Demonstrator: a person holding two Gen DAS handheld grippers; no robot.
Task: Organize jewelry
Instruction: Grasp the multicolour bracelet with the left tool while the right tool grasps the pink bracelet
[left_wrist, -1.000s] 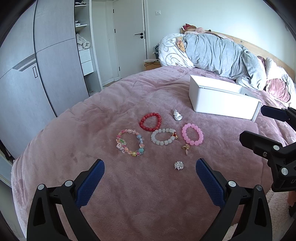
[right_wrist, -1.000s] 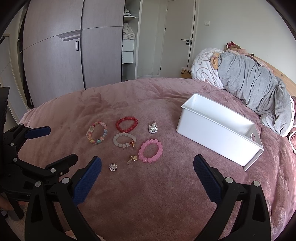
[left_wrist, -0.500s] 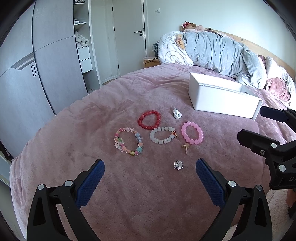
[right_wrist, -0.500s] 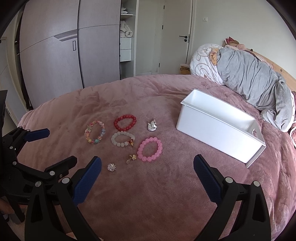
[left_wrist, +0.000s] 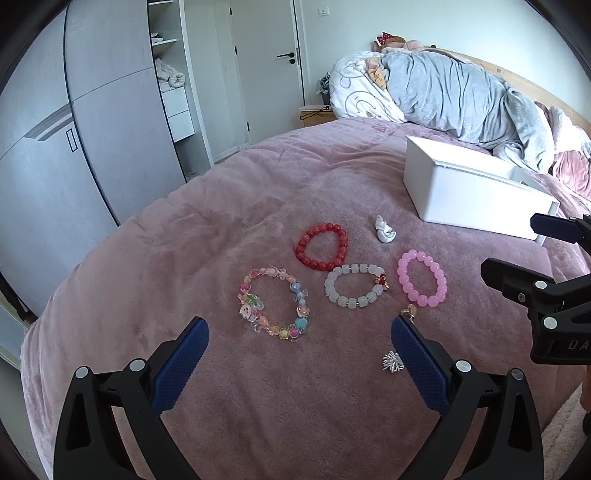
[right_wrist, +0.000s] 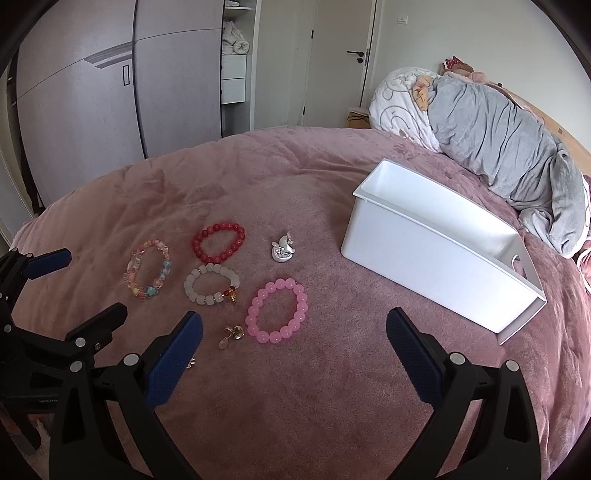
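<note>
Both grippers, left (left_wrist: 299, 334) and right (right_wrist: 294, 326), spread wide, holding nothing, above bracelets; white bin (right_wrist: 436, 266) beside pink bracelet (right_wrist: 277, 311).

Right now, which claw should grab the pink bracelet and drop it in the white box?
Probably the right claw. It is open, the pink bracelet lies just ahead between its fingers, and the box sits on its side. The left claw, also open, faces the colorful bracelet instead.

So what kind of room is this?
A bedroom, most likely: a bed with a pink blanket, a rumpled grey duvet by the headboard, and a tall wardrobe along the wall.
</note>
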